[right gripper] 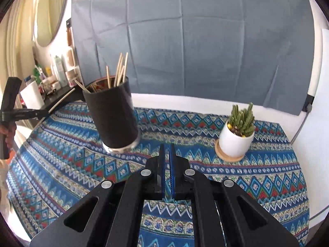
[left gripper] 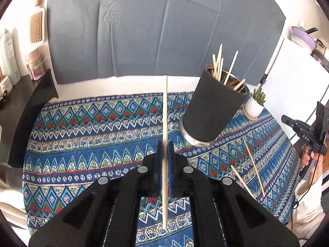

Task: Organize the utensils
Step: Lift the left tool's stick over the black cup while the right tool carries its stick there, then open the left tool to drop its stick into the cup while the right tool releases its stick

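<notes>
My left gripper (left gripper: 165, 144) is shut on a wooden chopstick (left gripper: 165, 111) that runs lengthwise between its blue pads and points away over the patterned cloth. A black cup (left gripper: 211, 113) holding several chopsticks stands to the right of it, apart from the gripper. Two loose chopsticks (left gripper: 254, 166) lie on the cloth at the right. My right gripper (right gripper: 167, 147) is shut and empty, just right of and below the black cup (right gripper: 112, 113). The left gripper with its chopstick (right gripper: 59, 100) shows at the far left of the right wrist view.
A patterned blue tablecloth (left gripper: 92, 127) covers the table. A small cactus in a white pot (right gripper: 236, 138) on a wooden coaster stands at the right. A grey backdrop (right gripper: 195, 41) hangs behind. Bottles and jars (left gripper: 12, 59) sit on a dark shelf at the left.
</notes>
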The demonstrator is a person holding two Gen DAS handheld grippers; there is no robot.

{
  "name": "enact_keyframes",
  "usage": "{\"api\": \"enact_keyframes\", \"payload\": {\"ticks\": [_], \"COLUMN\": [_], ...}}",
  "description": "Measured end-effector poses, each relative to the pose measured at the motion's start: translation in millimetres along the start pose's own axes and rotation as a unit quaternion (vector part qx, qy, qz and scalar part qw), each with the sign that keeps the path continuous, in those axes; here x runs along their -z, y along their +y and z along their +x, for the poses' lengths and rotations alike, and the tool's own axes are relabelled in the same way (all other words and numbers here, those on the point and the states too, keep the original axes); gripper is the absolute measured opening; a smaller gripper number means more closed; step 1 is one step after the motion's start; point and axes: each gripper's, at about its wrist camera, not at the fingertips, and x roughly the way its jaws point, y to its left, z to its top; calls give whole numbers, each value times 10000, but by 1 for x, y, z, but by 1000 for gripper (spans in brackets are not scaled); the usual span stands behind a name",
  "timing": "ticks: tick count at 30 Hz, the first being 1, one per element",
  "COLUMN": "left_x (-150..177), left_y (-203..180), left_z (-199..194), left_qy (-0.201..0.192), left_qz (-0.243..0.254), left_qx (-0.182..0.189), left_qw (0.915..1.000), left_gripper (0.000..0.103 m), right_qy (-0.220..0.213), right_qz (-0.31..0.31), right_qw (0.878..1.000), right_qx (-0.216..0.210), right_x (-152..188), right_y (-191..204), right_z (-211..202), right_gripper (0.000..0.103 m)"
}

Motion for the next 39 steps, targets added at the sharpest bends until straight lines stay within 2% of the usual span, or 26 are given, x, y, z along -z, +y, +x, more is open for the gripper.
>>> {"api": "enact_keyframes", "payload": {"ticks": [5,8,12,18,21,23,27,29,32,35,39], "left_x": [-39,-61,-89,-116,-122,-123,-115,-108,-93,-81,-65], "left_y": [-23,-35,-48,-63,-59,-61,-64,-67,-66,-61,-58], "left_z": [-22,-26,-26,-3,18,30,59,72,85,96,105], "left_qy": [-452,-658,-1001,-1567,-1799,-2011,-2349,-2544,-2869,-3103,-3138], "left_qz": [217,291,354,435,116,44,49,133,201,141,208], "left_qx": [128,53,249,909,1719,2014,2028,1862,1758,1781,1715], "left_qw": [9987,9974,9940,9825,9685,9586,9506,9489,9415,9337,9336], "left_gripper": [5,5,5,5,5,5,5,5,5,5,5], "right_qy": [-284,-442,-656,-1018,-937,-1033,-1429,-1586,-1751,-1804,-1672], "right_qz": [-132,-203,-241,-135,71,107,228,401,597,772,742], "right_qw": [9992,9983,9964,9891,9859,9835,9753,9700,9656,9613,9625], "right_qx": [-228,-334,-477,-1057,-1388,-1483,-1670,-1797,-1827,-1933,-2002], "right_x": [-35,-55,-78,-100,-105,-106,-101,-95,-86,-77,-75], "right_y": [22,32,43,53,56,60,60,56,52,45,44], "right_z": [0,2,10,31,51,60,74,81,90,96,105], "right_gripper": [4,4,4,4,4,4,4,4,4,4,4]}}
